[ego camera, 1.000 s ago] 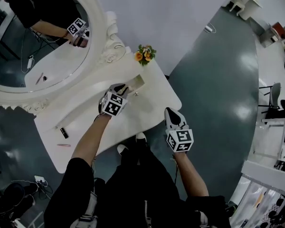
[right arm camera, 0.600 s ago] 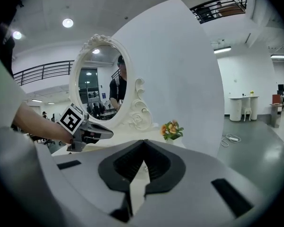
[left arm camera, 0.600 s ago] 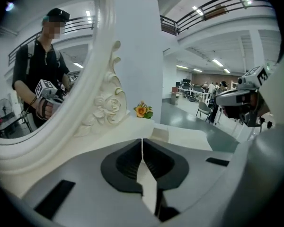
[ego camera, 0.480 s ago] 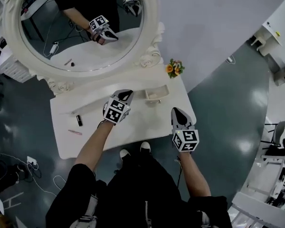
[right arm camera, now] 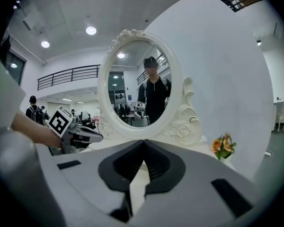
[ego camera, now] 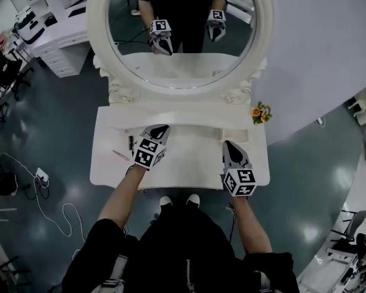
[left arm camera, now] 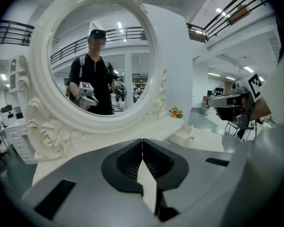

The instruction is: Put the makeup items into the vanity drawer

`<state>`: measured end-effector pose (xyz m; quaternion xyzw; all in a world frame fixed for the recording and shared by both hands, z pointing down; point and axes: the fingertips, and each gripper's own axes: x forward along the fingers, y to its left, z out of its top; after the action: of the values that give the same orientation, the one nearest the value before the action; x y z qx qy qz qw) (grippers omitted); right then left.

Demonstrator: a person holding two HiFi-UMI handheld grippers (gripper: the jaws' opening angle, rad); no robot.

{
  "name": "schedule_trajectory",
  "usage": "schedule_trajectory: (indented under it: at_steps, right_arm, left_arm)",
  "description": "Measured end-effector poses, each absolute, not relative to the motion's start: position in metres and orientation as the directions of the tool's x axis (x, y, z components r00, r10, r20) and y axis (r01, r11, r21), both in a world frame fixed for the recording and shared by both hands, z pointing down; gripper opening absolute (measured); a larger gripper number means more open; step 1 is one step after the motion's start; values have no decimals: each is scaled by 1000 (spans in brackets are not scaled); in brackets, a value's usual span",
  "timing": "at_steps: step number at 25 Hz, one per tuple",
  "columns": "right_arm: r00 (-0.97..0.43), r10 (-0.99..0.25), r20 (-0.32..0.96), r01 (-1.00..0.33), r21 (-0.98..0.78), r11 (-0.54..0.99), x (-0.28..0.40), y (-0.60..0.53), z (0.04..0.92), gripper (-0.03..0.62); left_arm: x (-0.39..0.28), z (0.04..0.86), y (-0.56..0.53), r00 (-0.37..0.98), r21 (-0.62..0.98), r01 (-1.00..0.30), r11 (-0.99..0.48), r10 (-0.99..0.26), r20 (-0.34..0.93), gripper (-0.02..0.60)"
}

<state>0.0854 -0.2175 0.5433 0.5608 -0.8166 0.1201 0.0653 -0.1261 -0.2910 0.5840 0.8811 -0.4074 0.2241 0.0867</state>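
A black makeup tube [ego camera: 130,142] and a pink stick [ego camera: 121,155] lie on the vanity top [ego camera: 189,162], left of the left gripper [ego camera: 158,129] jaws and apart from them. The drawer [left arm camera: 183,135] sits ahead and to the right of those jaws. Left jaws: closed, nothing between them. Right gripper [ego camera: 229,145] jaws: closed, empty. The oval mirror [ego camera: 180,35] stands beyond both grippers.
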Motion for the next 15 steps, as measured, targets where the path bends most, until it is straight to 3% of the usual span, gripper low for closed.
schedule_trajectory:
  at_steps: [8, 15]
  right_arm:
    - [-509, -829, 232, -861, -114, 497, 12, -237, 538, 6]
    - [-563, -786, 257, -826, -132, 548, -19, -239, 548, 6]
  left_arm:
    - [-220, 589, -270, 446, -24, -858, -513, -767, 462, 21]
    - [-272, 612, -243, 378, -27, -890, -455, -769, 516, 21]
